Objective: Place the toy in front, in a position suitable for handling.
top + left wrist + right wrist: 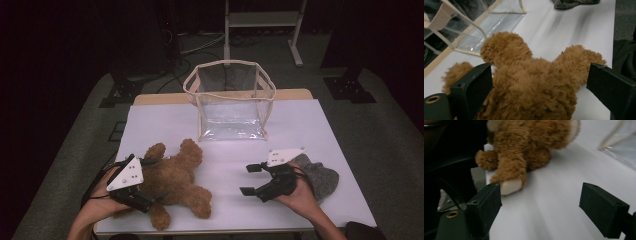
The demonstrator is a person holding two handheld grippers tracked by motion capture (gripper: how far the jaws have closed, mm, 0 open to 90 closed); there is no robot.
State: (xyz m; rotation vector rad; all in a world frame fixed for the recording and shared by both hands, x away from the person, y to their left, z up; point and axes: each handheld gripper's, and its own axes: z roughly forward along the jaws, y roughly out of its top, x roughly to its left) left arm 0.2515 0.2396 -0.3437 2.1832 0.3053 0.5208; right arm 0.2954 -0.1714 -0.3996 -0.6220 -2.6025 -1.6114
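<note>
Teddy bear betw. open jaws, left hand-held gripper; not clamped.

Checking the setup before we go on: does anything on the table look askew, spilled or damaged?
Nothing stands out. The teddy bear lies flat, the clear bag stands upright and open, and the grey knit item sits by the right gripper.

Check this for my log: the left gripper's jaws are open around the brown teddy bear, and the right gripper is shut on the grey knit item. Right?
Not quite. The right gripper is open and holds nothing; the high view shows the grey knit item lying behind the hand, apart from the jaws. The left gripper does stand open around the brown teddy bear, as the left gripper view shows.
</note>
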